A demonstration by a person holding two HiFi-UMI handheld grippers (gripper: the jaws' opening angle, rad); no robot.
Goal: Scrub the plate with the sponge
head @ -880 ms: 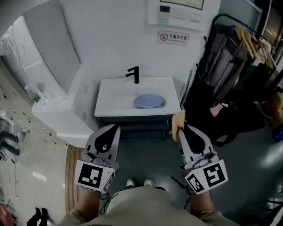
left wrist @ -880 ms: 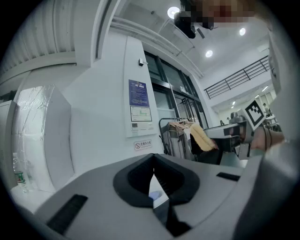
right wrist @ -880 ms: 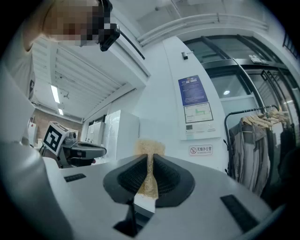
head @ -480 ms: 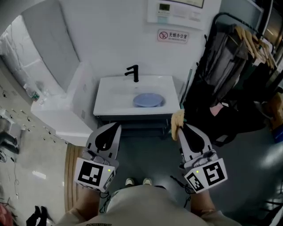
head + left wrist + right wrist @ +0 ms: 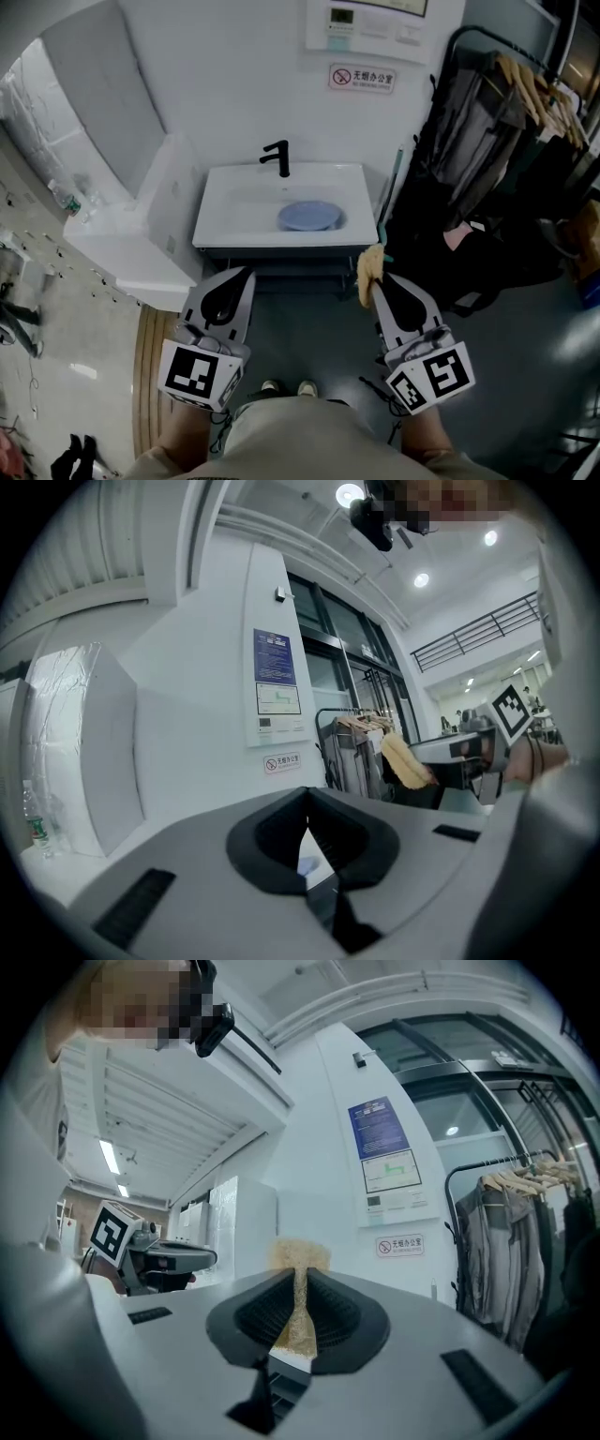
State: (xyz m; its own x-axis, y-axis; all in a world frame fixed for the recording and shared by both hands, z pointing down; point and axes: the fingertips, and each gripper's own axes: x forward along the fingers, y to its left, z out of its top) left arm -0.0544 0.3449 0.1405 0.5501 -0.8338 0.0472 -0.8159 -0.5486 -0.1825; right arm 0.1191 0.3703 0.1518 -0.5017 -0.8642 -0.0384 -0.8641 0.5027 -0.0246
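Note:
A pale blue plate point(image 5: 308, 216) lies in the basin of a white sink point(image 5: 225, 220) against the far wall, under a black tap point(image 5: 278, 157). My right gripper point(image 5: 372, 281) is held level in front of the sink's right corner, shut on a yellow sponge point(image 5: 370, 267) that sticks out past its tips; the sponge point(image 5: 298, 1293) is squeezed thin between the jaws. My left gripper point(image 5: 233, 275) is level before the sink's left part, shut and empty. In the left gripper view a sliver of the blue plate point(image 5: 306, 862) shows past the closed tips, and the sponge point(image 5: 405, 760) at right.
A clothes rack point(image 5: 511, 141) with hanging garments stands to the right of the sink. A white counter point(image 5: 131, 253) runs off to the left. A wall panel point(image 5: 366, 23) and a no-smoking sign point(image 5: 361, 77) hang above the sink. The person's feet point(image 5: 286, 386) stand on grey floor.
Both grippers and the sink have drifted slightly left in the head view; the right gripper with the sponge has shifted a little left. Jaws unchanged.

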